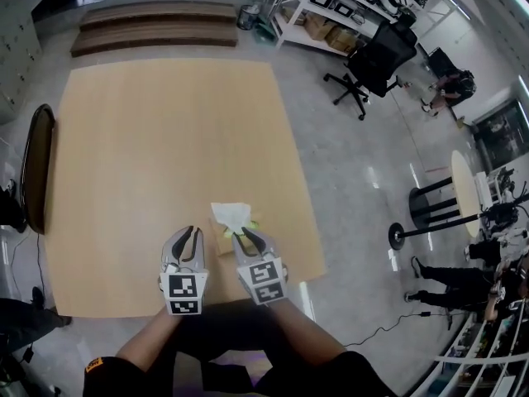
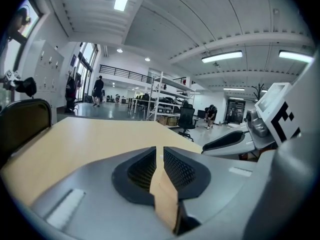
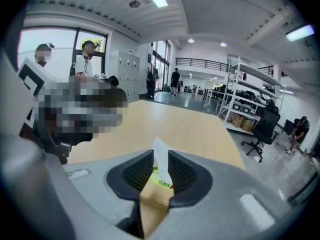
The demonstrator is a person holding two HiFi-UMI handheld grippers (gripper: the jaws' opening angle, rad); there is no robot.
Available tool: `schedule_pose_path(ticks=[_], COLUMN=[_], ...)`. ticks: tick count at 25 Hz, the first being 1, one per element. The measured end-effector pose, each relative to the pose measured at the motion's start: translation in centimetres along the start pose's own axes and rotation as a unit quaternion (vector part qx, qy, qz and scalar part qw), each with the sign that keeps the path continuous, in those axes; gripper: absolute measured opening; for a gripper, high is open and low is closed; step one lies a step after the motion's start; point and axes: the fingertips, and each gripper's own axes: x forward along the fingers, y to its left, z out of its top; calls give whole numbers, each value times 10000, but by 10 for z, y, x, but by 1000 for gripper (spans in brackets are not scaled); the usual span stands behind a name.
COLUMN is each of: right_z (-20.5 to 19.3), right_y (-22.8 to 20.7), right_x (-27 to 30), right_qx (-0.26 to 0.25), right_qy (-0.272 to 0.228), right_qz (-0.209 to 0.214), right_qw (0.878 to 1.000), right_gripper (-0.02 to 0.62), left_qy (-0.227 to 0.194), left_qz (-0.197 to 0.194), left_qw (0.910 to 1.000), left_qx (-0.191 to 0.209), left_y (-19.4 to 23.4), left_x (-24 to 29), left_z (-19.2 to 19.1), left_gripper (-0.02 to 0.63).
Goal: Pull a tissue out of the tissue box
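Note:
A brown tissue box (image 1: 225, 241) sits on the wooden table (image 1: 165, 139) near its front edge, with a white tissue (image 1: 231, 215) standing up out of its top. My right gripper (image 1: 241, 235) reaches over the box from the near side. In the right gripper view its jaws (image 3: 161, 173) stand slightly apart, open, with the tissue (image 3: 161, 156) rising between the pads above the box (image 3: 155, 199). My left gripper (image 1: 191, 231) hovers just left of the box. Its jaws (image 2: 159, 159) are shut and hold nothing.
A dark chair (image 1: 37, 168) stands at the table's left edge. A black office chair (image 1: 372, 60), white shelves (image 1: 331, 11) and a small round table (image 1: 464, 184) are off to the right, on the grey floor. People stand at the far right.

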Motion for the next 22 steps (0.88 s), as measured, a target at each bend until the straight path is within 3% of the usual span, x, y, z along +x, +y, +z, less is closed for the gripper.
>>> schedule_pose_path(ticks=[9,18,22], right_z=[-24,-37,-38], right_y=[-3,6,13], right_x=[40,51,50], right_qx=[-348,-376,-353], right_qy=[673,911,946], right_qz=[375,697,695], right_qw=[9964,9927,9925], right_gripper=[86,79,37], left_qy=[223,404,440], left_qz=[332,431,411], left_qw=[9992,9982,9981], left_qx=[-86,-109,-129], left_y=[7,13,16], left_x=[12,16,12], left_z=[-7,-16,-17], left_gripper=[69,64,61])
